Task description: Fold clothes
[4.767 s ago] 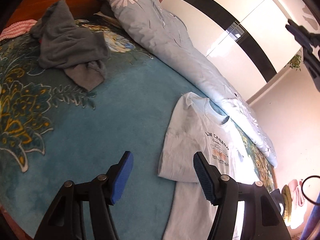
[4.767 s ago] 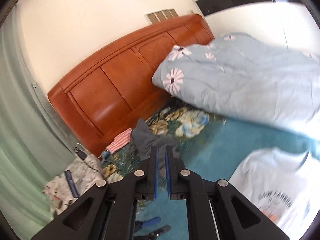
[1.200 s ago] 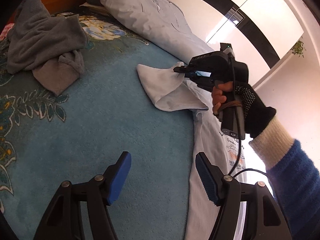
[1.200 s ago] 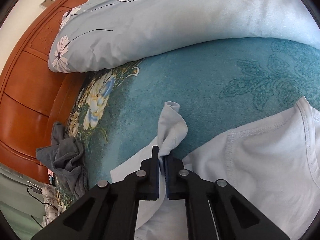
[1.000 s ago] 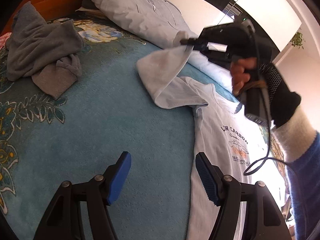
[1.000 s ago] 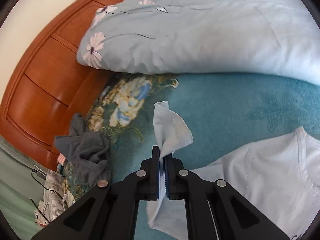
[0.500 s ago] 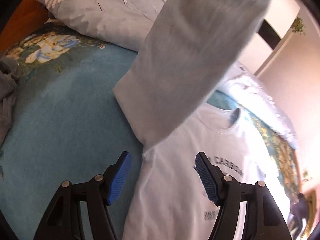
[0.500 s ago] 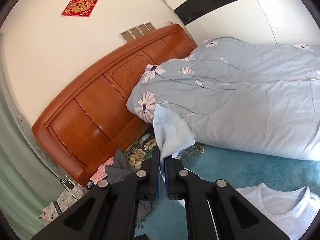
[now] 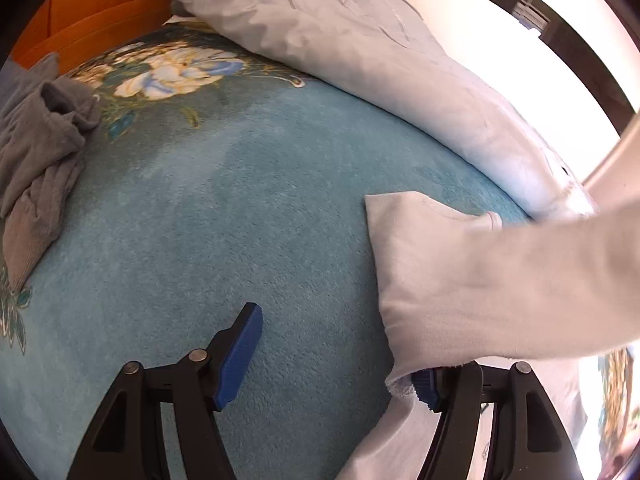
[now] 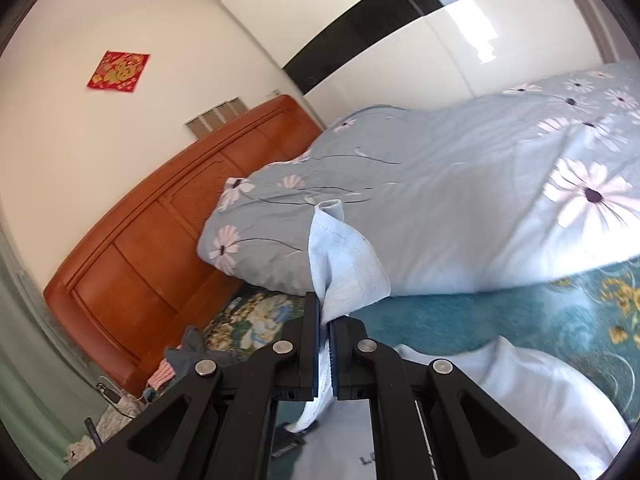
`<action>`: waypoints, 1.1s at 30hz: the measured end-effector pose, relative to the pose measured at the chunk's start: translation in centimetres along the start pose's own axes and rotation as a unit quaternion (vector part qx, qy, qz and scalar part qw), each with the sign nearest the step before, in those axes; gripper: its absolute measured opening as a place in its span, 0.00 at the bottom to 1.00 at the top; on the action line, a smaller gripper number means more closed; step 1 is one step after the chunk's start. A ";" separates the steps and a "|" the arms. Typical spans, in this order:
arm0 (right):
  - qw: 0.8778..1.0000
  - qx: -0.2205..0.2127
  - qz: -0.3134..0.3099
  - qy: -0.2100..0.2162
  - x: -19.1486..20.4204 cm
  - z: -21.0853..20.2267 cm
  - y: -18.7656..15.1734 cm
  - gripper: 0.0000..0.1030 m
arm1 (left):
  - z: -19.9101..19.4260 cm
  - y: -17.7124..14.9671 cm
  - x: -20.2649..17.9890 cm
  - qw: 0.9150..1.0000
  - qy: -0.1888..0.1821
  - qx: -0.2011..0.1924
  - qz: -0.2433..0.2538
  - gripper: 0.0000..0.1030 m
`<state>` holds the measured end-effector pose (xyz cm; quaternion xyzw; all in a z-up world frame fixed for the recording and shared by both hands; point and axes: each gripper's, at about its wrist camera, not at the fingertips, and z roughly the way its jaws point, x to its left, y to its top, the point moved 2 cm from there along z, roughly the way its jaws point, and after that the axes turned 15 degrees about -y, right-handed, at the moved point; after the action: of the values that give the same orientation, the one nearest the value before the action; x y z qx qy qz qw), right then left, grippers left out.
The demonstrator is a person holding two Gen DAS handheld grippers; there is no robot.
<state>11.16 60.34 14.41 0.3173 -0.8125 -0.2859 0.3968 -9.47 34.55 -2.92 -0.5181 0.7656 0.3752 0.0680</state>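
Pale-blue shirt [image 10: 348,252] sleeve hanging pinched in the right claw [image 10: 325,328]; left claw [image 9: 336,356] spread, cloth draping its right finger, risking snagging.

Bright daylight, right-side glare, fisheye warp, dark corners

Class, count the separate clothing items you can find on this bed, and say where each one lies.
2. A light blue T-shirt lies at the right, its sleeve pinched by the right gripper. A crumpled grey garment sits at the left near the headboard. Others may be hidden.
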 end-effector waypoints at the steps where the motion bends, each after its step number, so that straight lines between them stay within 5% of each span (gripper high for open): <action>1: 1.000 0.011 0.014 -0.012 -2.1 0.3 -1.5 0.04 | 0.0 0.0 0.3 1.000 -0.008 0.000 -0.001 0.69; 9: 0.980 0.116 0.148 -0.067 -14.0 3.2 -11.1 0.04 | -0.8 -0.1 0.6 0.999 -0.051 0.005 -0.010 0.69; 17: 0.993 0.031 0.107 -0.029 -11.3 0.6 -6.2 0.04 | -2.5 0.7 0.1 0.991 -0.123 -0.039 -0.036 0.69; 24: 0.978 0.118 0.143 -0.091 -15.2 4.0 -11.5 0.04 | -0.9 -0.5 1.1 0.991 -0.130 0.003 -0.042 0.70; 33: 0.974 0.134 0.150 -0.107 -15.9 3.8 -11.9 0.06 | -2.3 -1.7 1.1 0.979 -0.191 0.068 -0.005 0.71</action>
<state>19.17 65.34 -3.47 0.2096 -0.9193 -0.1444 0.3001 -7.90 31.93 -2.65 -0.4351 0.7597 0.4140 0.2495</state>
